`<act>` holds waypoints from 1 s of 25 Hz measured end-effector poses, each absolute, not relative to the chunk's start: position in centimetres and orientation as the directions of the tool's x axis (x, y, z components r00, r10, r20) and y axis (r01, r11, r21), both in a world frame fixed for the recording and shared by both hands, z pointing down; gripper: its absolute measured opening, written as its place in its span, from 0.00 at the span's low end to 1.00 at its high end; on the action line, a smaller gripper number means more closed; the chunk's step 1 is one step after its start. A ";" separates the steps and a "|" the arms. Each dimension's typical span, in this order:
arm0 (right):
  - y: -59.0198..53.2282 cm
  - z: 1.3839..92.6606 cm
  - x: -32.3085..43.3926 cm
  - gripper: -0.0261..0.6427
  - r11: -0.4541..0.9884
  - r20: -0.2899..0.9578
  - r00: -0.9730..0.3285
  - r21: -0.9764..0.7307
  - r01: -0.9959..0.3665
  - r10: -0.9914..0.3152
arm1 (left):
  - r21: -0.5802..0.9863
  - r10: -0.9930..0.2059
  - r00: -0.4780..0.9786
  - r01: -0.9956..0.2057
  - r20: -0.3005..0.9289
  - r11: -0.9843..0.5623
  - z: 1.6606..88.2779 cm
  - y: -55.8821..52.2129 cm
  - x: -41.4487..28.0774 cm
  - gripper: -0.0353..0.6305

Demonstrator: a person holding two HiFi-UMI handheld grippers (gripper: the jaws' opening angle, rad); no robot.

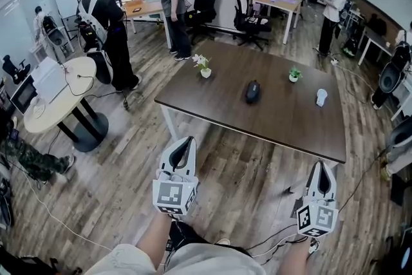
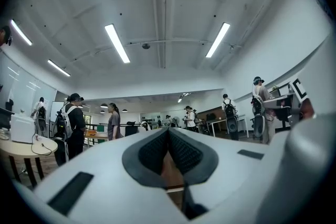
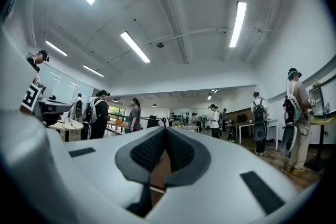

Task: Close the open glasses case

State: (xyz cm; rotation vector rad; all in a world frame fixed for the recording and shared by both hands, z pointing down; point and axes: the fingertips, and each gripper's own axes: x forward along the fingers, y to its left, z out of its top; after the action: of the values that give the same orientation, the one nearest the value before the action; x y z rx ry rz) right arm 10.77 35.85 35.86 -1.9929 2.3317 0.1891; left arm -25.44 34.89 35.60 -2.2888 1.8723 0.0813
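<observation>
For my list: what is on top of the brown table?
A dark case, a flower pot, a small green plant and a white object. The case's inside is not visible.

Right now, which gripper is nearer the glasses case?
Left, slightly. The left gripper is short of the table, left of the glasses case; the right gripper is farther back over the floor, to its right.

Dark brown rectangular wooden surface (image 1: 283, 122). Black oval glasses case (image 1: 252, 91). White left hand-held gripper (image 1: 187, 140) and white right hand-held gripper (image 1: 322, 165): black-and-white square-marker cubes (image 1: 174, 196), dark grey textured pads (image 2: 184, 155). Grey-brown wood-plank floor (image 1: 129, 170).
</observation>
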 end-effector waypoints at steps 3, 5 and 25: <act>35.7 36.3 10.9 0.04 0.147 -0.120 -0.153 0.051 -0.988 -0.981 | -0.104 -0.967 0.206 -0.976 -0.151 -0.191 35.9 34.8 -25.4 0.06; 35.6 36.5 11.1 0.04 0.142 -0.118 -0.146 0.040 -0.989 -0.982 | -0.113 -0.967 0.210 -0.974 -0.146 -0.195 36.0 34.7 -25.2 0.06; 36.9 38.0 14.4 0.39 0.144 -0.130 -0.135 -0.061 -0.988 -0.982 | -0.099 -0.959 0.264 -0.962 -0.099 -0.254 36.5 34.8 -20.8 0.50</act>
State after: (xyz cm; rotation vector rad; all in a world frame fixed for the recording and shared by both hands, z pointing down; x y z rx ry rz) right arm 14.38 36.91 37.96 -1.9687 2.2674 0.0588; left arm -20.82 34.82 36.54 -2.3834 1.8258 0.0278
